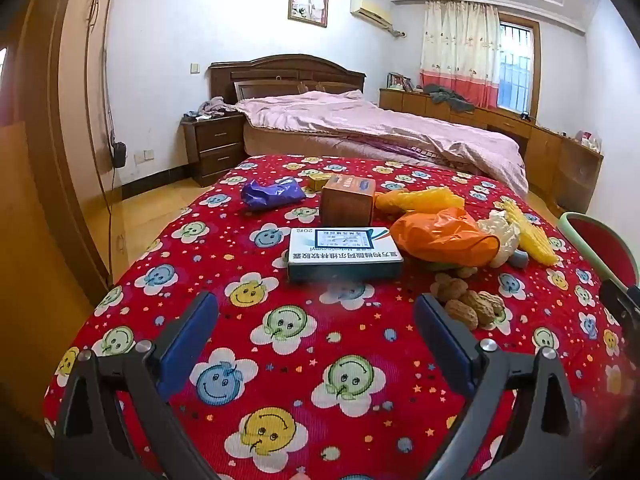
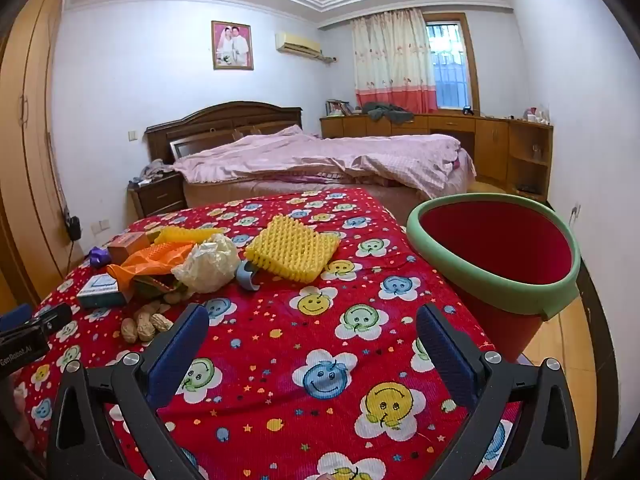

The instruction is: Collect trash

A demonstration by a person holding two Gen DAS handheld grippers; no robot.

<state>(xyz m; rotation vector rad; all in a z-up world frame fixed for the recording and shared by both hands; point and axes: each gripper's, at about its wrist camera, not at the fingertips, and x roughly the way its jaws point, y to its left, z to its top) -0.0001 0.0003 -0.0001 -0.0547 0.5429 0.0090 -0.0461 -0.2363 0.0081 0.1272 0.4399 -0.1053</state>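
Both grippers hang over a table draped in a red smiley-flower cloth [image 1: 320, 360], each with its jaws spread as wide as they go and nothing between the blue pads but bare cloth. Ahead of the left gripper [image 1: 316, 316], almost centred between its jaws, lies a flat white-and-teal box [image 1: 344, 254]; beyond that stands a small brown carton [image 1: 348, 200], with a crumpled purple wrapper [image 1: 272, 193] further out toward the left jaw's side. Off the right jaw's tip sits a cluster of walnuts and peanuts [image 1: 468, 300], and past them an orange plastic bag [image 1: 440, 236]. From the right gripper [image 2: 312, 328], the peanuts [image 2: 146, 324] lie just outside its left jaw, with a scrunched white bag [image 2: 208, 264] and a yellow foam fruit net [image 2: 292, 254] ahead, the net roughly in line with the gap. A red bin with a green rim [image 2: 496, 256] stands outside the right jaw, at the table's edge.
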